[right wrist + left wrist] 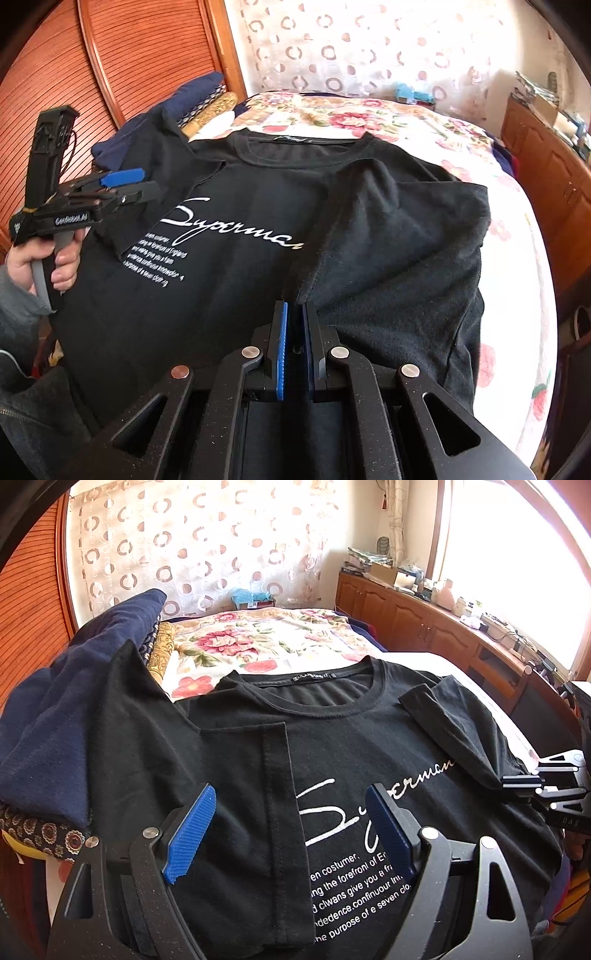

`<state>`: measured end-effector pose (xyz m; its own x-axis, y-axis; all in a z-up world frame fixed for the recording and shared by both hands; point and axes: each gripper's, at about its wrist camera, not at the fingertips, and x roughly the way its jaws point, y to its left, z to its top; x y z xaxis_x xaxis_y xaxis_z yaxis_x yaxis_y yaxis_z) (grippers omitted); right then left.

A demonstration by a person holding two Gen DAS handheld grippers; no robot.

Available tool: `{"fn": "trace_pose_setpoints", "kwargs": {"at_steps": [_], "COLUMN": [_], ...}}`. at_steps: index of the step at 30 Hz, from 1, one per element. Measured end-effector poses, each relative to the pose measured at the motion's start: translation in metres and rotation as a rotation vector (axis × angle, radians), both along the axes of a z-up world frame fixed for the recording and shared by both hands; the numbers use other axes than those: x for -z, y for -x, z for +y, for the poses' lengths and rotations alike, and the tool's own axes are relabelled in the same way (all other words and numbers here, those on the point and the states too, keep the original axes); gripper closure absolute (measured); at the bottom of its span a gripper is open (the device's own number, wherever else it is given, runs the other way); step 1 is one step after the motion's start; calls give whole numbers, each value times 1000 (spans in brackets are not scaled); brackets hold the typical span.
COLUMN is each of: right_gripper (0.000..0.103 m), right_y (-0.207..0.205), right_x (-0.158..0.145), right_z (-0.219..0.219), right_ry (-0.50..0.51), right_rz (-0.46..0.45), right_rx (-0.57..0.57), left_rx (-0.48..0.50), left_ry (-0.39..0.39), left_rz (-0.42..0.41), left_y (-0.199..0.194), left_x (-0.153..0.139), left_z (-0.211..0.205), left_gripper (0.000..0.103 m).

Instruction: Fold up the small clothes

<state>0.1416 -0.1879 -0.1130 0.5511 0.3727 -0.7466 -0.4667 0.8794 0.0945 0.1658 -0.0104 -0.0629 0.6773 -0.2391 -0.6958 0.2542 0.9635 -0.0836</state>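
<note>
While spread face-up across the flowered bed cover [258, 642], lies a black T-shirt [240, 280], collar toward the patterned curtain [207, 539], white script and small print showing across the chest. Folded inward already on the left side, a panel with a straight seam edge laid over the start of the lettering; on the right, a sleeve flap doubled over toward the chest. Heaped at the shirt's left shoulder, a navy garment [48, 716], touching the black fabric. Hovering low over the chest print, the left gripper [291, 830], blue pads spread wide, nothing between them, gripped by a hand [40, 264] in a grey sleeve. Clamped nearly shut on the edge of the right-hand fold, the right gripper [294, 314], black cloth pinched between its pads.
</note>
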Motion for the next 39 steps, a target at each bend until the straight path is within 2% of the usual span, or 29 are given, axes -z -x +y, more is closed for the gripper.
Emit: {"fn": "trace_pose_setpoints", "kwargs": {"at_steps": [2, 5, 7, 12, 18, 23, 28, 34, 39], "right_gripper": [95, 79, 66, 56, 54, 54, 54, 54, 49], "right_y": [-1, -5, -11, -36, -80, -114, -134, -151, -147], "right_x": [1, -5, -12, -27, -29, -15, -4, -5, 0], "right_z": [0, -6, -9, -28, -61, -87, -90, -86, -87], "right_ry": [26, 0, 20, 49, 97, 102, 99, 89, 78], "right_rz": [1, 3, -27, -107, -153, -109, -65, -41, -75], "right_rx": [-1, 8, 27, 87, 208, 285, 301, 316, 315], "left_rx": [-1, -15, -32, -91, -153, -168, -138, -139, -129], "left_ry": [-1, -6, -15, -35, -59, -44, -30, -50, -60], "left_rz": [-5, -20, -33, -77, -92, -64, -43, -11, -2], "left_y": [-1, -4, -7, -17, -32, -44, -57, -73, -76], "left_x": [-2, -9, -15, -35, -47, -45, -42, -35, -34], "left_z": [2, 9, 16, 44, 73, 88, 86, 81, 79], "left_gripper": [19, 19, 19, 19, 32, 43, 62, 64, 64]}}
